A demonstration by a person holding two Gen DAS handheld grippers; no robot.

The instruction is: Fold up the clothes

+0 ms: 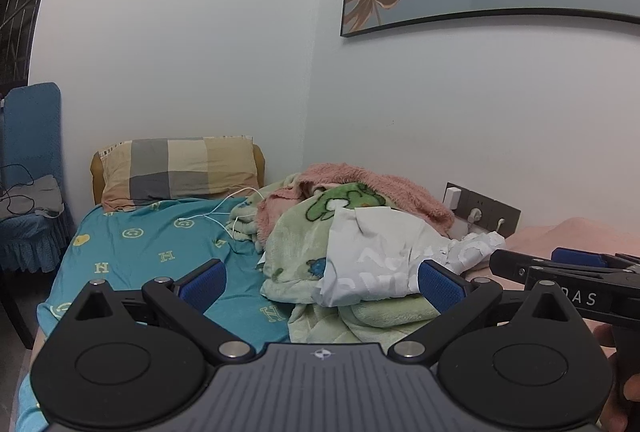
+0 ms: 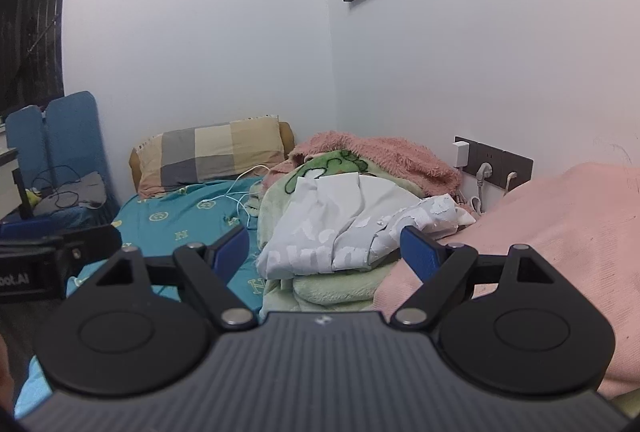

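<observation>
Both your left gripper (image 1: 320, 282) and right gripper (image 2: 322, 250) hang spread wide, gripping nothing. The white printed garment (image 2: 340, 228) lies roughly folded on the green blanket (image 2: 320, 288) just ahead, while the pink garment (image 2: 560, 232) at near right looks unfolded, so that one's left, I'd say.

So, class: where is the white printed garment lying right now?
The white printed garment lies ahead in both views, atop the green blanket, beside the pink cloth.

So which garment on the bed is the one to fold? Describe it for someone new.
Start at the checked pillow by the wall, then move right to the heap of blankets. On top of the heap lies a pale grey shirt with cracked white lettering, the only smooth, printed cloth among fluffy green and pink ones.
</observation>
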